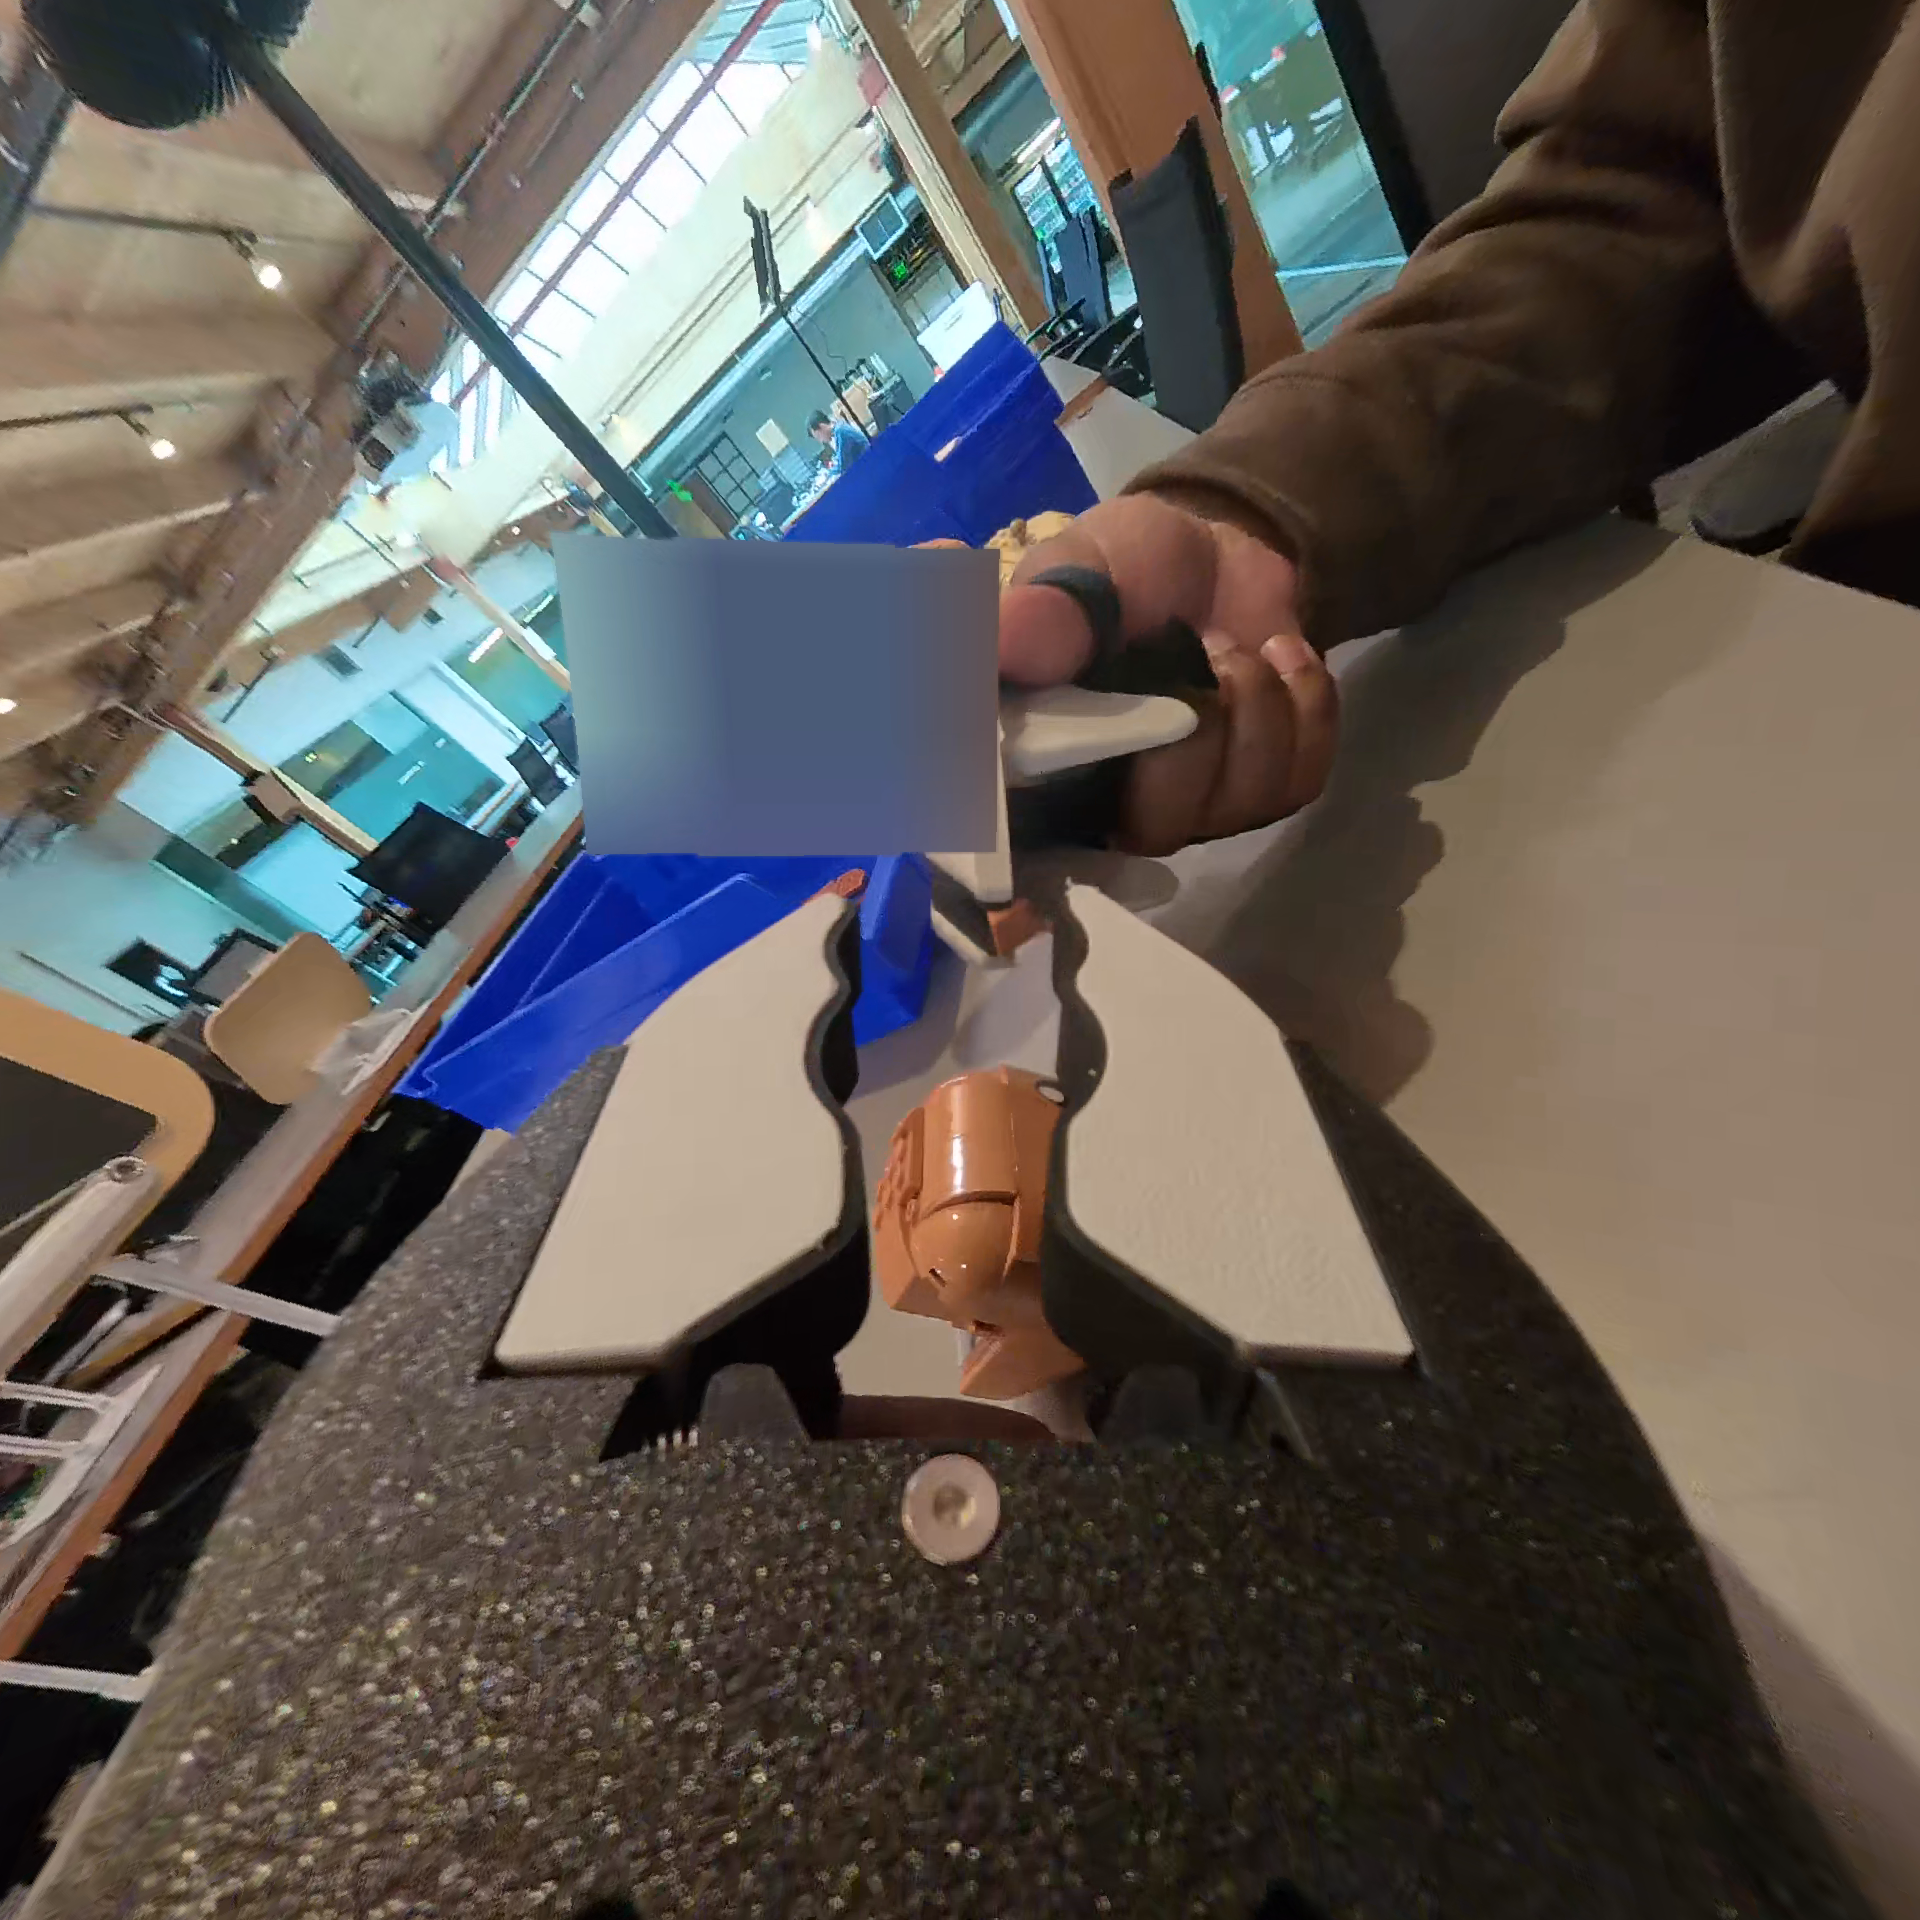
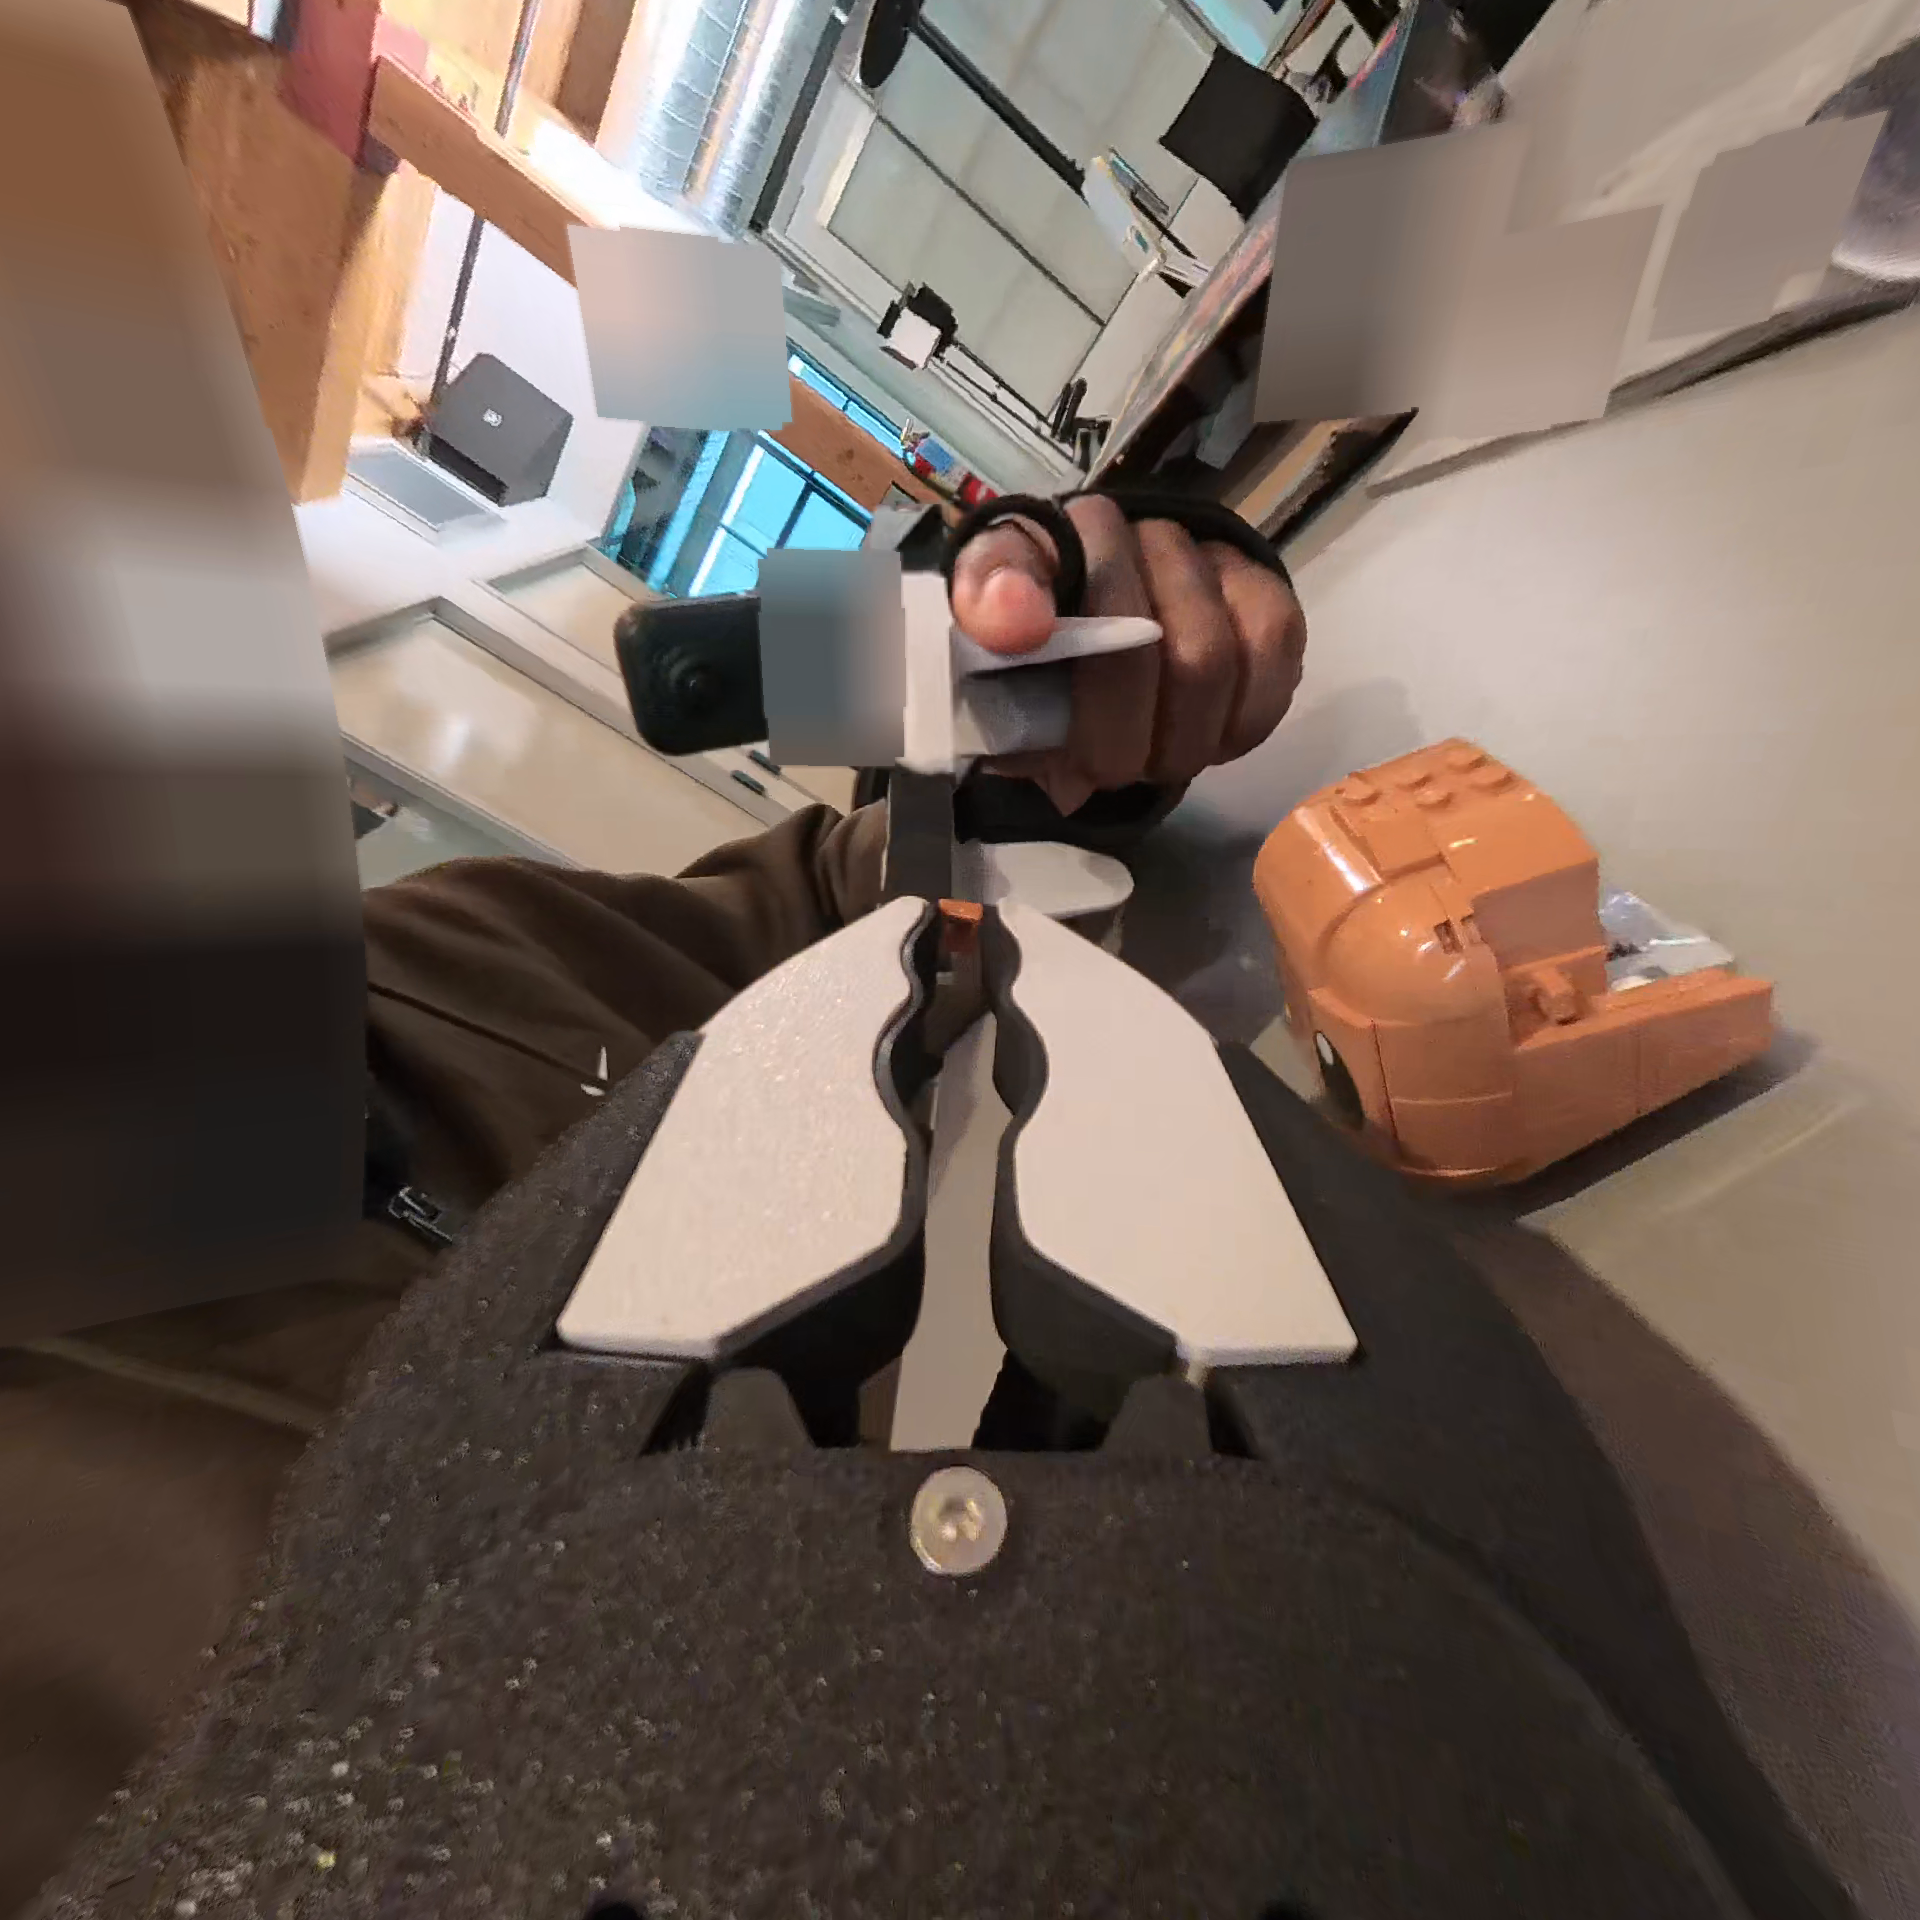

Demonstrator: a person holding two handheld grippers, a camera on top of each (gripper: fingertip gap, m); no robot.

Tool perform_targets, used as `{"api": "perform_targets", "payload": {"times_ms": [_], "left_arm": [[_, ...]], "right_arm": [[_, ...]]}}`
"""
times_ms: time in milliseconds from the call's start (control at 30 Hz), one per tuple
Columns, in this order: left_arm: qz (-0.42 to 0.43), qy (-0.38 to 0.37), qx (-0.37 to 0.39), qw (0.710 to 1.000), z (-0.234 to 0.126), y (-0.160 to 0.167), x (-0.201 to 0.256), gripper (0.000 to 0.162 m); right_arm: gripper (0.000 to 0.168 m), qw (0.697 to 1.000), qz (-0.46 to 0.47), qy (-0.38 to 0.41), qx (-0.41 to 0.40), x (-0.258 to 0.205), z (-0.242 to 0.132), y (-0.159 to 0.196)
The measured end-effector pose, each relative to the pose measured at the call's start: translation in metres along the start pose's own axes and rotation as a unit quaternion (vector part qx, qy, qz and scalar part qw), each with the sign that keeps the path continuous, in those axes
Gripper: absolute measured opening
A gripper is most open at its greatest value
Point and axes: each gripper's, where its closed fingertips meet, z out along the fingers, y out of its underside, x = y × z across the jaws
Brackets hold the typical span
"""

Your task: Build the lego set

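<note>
Left gripper (image 1: pixel 956 914) clamps an orange sub-build (image 1: pixel 961 1216) low centre, deep between its fingers | right gripper (image 2: pixel 961 920) pinches a tiny orange brick (image 2: pixel 958 914) at its tips | orange body (image 2: pixel 1475 966) rests on the table (image 2: pixel 1558 582), centre right | light, rigid, glossy plastic; likely pops apart, so hold flat sides.

Matte grey table (image 2: pixel 1621 582) carries an orange rounded brick-built lego body (image 2: pixel 1455 977), resting right of the right tongs' tips, and blue plastic bins (image 1: pixel 665 987) left of the left tongs.

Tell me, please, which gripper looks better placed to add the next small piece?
Probably the right gripper: it pinches a small orange brick at its tips, while the left gripper is occupied clamping the orange sub-assembly.
</note>
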Motion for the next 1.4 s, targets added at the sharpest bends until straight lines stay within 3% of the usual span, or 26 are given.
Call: {"api": "perform_targets", "payload": {"times_ms": [267,500,700,900,1067,1233,1400], "left_arm": [[-0.005,0.006,-0.021,1.000,0.004,0.017,0.005,0.015],[-0.113,0.000,-0.043,0.993,0.005,0.026,-0.007,0.010],[-0.221,0.017,-0.084,0.971,0.007,0.036,-0.009,0.010],[-0.293,0.029,-0.083,0.952,0.006,0.040,-0.011,0.008],[-0.306,-0.051,-0.091,0.946,-0.019,0.047,-0.042,0.018],[-0.398,-0.209,-0.158,0.879,-0.069,0.066,-0.041,0.018],[-0.412,-0.294,-0.136,0.851,-0.088,0.066,-0.042,0.018]], "right_arm": [[0.007,0.999,0.042,0.009,0.015,0.007,0.005,-0.003],[0.009,0.995,0.078,0.007,0.055,0.015,0.003,-0.014],[0.029,0.998,0.002,0.044,0.043,0.015,0.002,-0.016],[0.030,0.993,-0.071,0.096,0.021,0.020,-0.002,-0.015],[0.031,0.975,-0.157,0.156,0.009,0.021,-0.020,-0.012],[0.026,0.942,-0.245,0.230,0.012,0.020,-0.040,-0.006],[0.025,0.945,-0.223,0.236,0.035,0.031,-0.040,-0.002]]}}
